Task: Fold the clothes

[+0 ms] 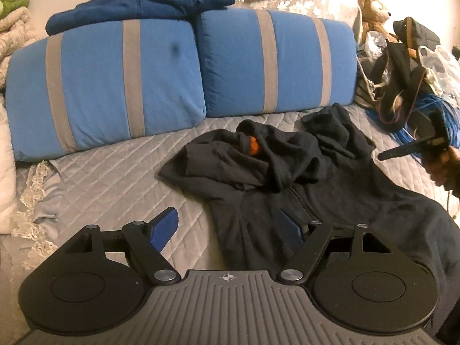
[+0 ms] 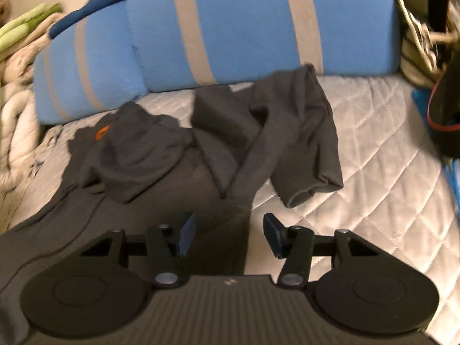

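Both tongs, left [image 1: 230, 230] and right [image 2: 228, 234], gape empty over your hoodie [image 1: 287, 178]; ahead, sleeves [image 2: 304, 132] and hood lie crumpled, unfolded.

Right wrist view is motion-blurred throughout, esp. the clutter at top right [image 2: 431, 28], can't make out what's in it. Dark hoodie [image 2: 178, 172] runs under the right gripper [image 2: 230, 234], so its lower part is hidden; its left side is cut off by the frame edge. In the left wrist view the hoodie's hem goes behind the left gripper [image 1: 230, 228] (same story). A hand [image 1: 442, 166] at the right edge is cropped and dim. Orange patch [image 1: 253, 145] half buried in folds, can't tell what it is.
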Action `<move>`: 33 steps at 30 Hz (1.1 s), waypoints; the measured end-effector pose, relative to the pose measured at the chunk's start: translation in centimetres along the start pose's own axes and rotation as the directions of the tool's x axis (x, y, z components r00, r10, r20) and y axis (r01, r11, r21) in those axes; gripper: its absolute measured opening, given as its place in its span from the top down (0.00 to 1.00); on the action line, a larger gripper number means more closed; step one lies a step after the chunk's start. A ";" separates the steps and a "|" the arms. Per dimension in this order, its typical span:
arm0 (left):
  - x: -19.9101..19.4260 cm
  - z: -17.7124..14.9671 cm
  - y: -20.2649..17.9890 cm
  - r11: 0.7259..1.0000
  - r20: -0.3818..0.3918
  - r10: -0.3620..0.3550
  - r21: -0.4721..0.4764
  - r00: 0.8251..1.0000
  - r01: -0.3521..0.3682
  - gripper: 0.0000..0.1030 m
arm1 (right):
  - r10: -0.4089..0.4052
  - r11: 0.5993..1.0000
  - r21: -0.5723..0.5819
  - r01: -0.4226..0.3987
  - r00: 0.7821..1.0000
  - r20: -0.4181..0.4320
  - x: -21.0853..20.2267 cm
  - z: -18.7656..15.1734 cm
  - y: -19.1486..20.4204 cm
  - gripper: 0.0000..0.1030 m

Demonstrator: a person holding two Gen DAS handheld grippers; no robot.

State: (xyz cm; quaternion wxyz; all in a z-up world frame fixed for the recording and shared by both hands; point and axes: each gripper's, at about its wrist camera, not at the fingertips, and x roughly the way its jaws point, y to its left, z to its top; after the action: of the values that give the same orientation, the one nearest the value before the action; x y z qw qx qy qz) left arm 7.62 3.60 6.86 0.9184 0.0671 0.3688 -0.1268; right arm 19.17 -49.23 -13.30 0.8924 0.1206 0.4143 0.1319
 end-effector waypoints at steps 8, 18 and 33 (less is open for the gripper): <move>4.3 -0.8 0.5 1.000 -0.045 -0.025 0.013 0.999 0.025 0.27 | 0.015 0.995 0.096 -0.014 1.000 -0.008 4.2 0.1 -1.6 0.72; 11.7 -0.5 -0.2 0.992 -0.105 -0.065 0.101 0.992 0.076 0.27 | -0.010 0.994 0.108 0.014 0.999 -0.034 4.6 0.4 -1.3 0.90; 19.4 -1.5 -1.1 0.983 -0.181 0.129 0.155 0.975 -0.101 0.42 | -0.008 0.991 0.132 0.016 0.998 -0.058 4.8 0.6 -1.6 0.90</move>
State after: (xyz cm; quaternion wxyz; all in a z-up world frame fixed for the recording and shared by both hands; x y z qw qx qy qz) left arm 19.77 -0.70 -7.70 0.8774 0.1668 0.4402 -0.0929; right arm 22.85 -49.18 -16.88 0.8710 0.1734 0.4481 0.1022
